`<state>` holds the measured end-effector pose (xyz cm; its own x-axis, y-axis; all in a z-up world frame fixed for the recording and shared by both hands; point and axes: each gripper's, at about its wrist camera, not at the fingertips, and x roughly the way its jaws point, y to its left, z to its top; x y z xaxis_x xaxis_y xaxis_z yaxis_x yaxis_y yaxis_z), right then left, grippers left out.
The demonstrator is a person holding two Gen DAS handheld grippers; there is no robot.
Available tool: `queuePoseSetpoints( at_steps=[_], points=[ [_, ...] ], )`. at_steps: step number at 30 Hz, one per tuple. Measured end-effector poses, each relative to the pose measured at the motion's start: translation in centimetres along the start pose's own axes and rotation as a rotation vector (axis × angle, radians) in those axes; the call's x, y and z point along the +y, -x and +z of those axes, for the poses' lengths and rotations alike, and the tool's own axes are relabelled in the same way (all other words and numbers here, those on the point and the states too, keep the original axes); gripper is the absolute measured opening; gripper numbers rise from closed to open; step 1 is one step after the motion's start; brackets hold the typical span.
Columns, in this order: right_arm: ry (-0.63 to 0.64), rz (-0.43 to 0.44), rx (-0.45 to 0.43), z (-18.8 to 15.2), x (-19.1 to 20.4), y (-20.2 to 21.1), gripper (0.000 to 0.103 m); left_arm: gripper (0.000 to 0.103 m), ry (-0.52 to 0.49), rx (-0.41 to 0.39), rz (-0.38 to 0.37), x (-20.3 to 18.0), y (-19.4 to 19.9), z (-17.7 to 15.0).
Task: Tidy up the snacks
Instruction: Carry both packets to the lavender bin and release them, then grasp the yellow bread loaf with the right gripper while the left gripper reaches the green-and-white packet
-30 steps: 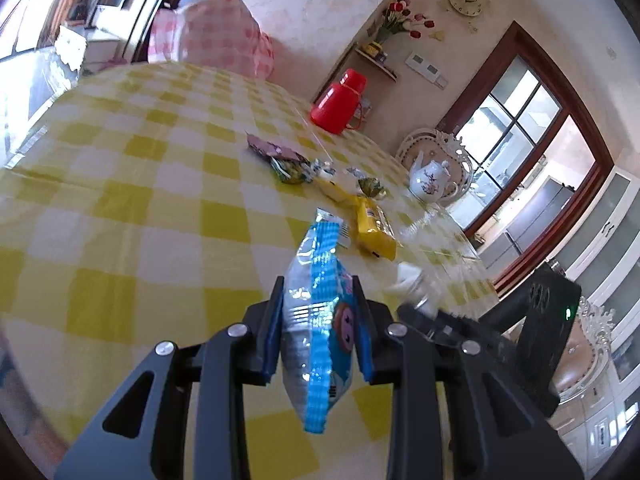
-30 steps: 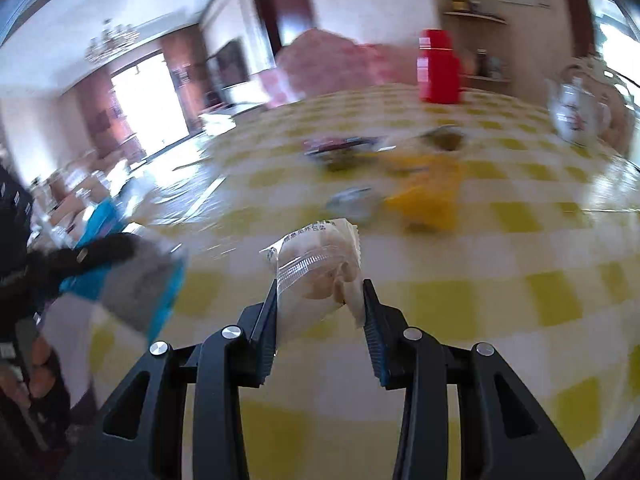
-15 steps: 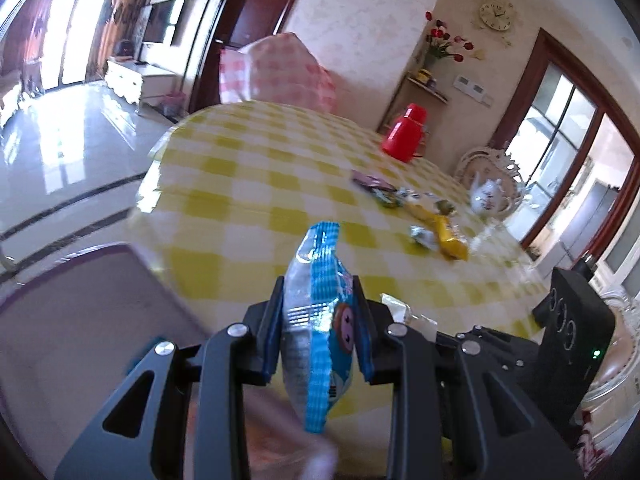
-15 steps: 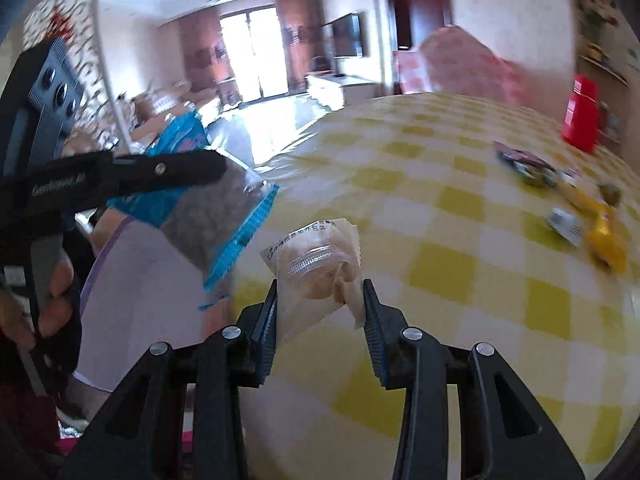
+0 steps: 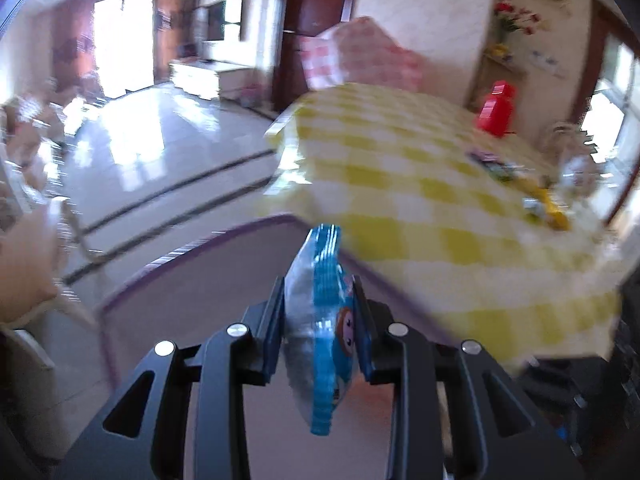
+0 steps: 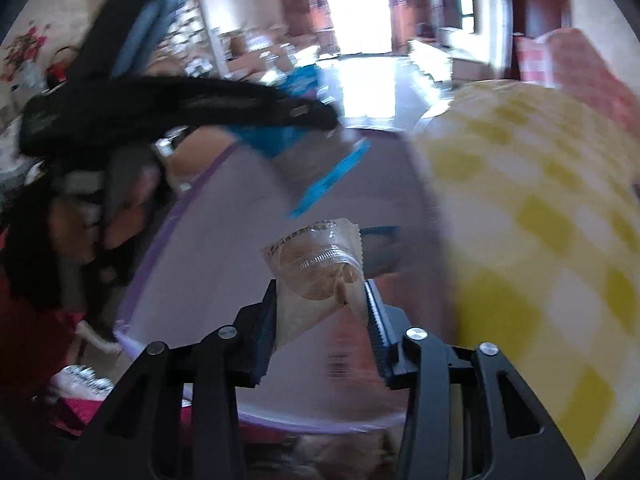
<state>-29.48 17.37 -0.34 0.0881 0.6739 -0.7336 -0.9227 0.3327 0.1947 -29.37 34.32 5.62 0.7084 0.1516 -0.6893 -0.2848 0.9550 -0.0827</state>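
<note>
My left gripper (image 5: pixel 320 320) is shut on a blue and silver snack packet (image 5: pixel 326 320) and holds it over a pale bin with a purple rim (image 5: pixel 192 252) beside the table. My right gripper (image 6: pixel 320 300) is shut on a clear wrapped biscuit (image 6: pixel 320 264) above the same bin (image 6: pixel 200 280). In the right wrist view the left gripper and its blue packet (image 6: pixel 316 160) hang over the bin's far side. Several other snacks (image 5: pixel 536 200) lie on the yellow checked table (image 5: pixel 420 208).
A red thermos (image 5: pixel 496 108) and a white teapot (image 5: pixel 572 164) stand at the table's far side. A pink checked chair (image 5: pixel 360 52) stands behind the table. Shiny floor lies to the left. Both views are blurred by motion.
Both grippers have swung left off the table with their snacks and now hang over the purple-rimmed bin. The table has shifted to the right of both views.
</note>
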Motion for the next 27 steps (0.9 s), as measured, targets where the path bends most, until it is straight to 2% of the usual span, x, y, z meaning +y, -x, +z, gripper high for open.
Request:
queuePoseSetpoints(
  at_steps=[1,2,3,4,5,8,10,11,13,16,18,19,21,23,27],
  points=[
    [0.005,0.039,0.010,-0.1,0.5,-0.3,0.063,0.034,-0.015,-0.008,0.083,0.3,-0.1,0.0],
    [0.010,0.053,0.003,-0.1,0.8,-0.1,0.067,0.037,-0.017,-0.019,0.123,0.5,0.0,0.0],
    [0.018,0.053,-0.013,-0.1,0.9,0.2,0.067,0.055,-0.014,-0.036,0.177,0.7,0.1,0.1],
    [0.025,0.044,-0.032,-0.1,0.8,0.9,0.068,0.077,-0.006,-0.063,0.240,0.9,0.5,0.2],
    [0.020,0.032,-0.053,-0.1,0.5,1.6,0.072,0.084,0.003,-0.097,0.279,1.1,1.0,0.4],
    [-0.045,-0.004,-0.136,-0.5,-2.0,4.6,0.079,0.101,0.011,-0.217,0.336,0.3,3.4,1.0],
    [-0.103,-0.063,-0.192,-1.3,-4.2,7.0,0.082,0.102,-0.019,-0.292,0.349,-1.3,4.8,1.1],
    [-0.130,-0.091,-0.215,-1.8,-5.0,8.0,0.084,0.102,-0.049,-0.334,0.340,-2.4,5.5,1.1],
    [-0.223,-0.172,-0.282,-3.0,-8.0,10.7,0.088,0.102,-0.086,-0.342,0.284,-4.3,5.8,1.4],
    [-0.354,-0.309,-0.349,-4.6,-11.9,13.9,0.088,0.102,-0.056,-0.250,0.099,-6.8,4.6,2.6],
    [-0.422,-0.387,-0.358,-6.2,-14.4,15.7,0.088,0.102,-0.032,-0.207,0.026,-8.8,3.5,3.6],
    [-0.471,-0.457,-0.362,-7.4,-15.8,16.9,0.088,0.102,-0.050,-0.186,-0.019,-10.9,2.6,4.3],
    [-0.565,-0.536,-0.374,-9.4,-18.5,18.8,0.088,0.102,-0.096,-0.160,-0.060,-14.7,1.0,5.2],
    [-0.689,-0.577,-0.397,-11.7,-21.8,20.6,0.088,0.102,-0.130,-0.124,-0.086,-18.2,-1.3,5.9],
    [-0.884,-0.579,-0.428,-14.9,-27.7,23.6,0.088,0.102,-0.160,-0.026,-0.166,-25.3,-6.7,6.3]
  ],
)
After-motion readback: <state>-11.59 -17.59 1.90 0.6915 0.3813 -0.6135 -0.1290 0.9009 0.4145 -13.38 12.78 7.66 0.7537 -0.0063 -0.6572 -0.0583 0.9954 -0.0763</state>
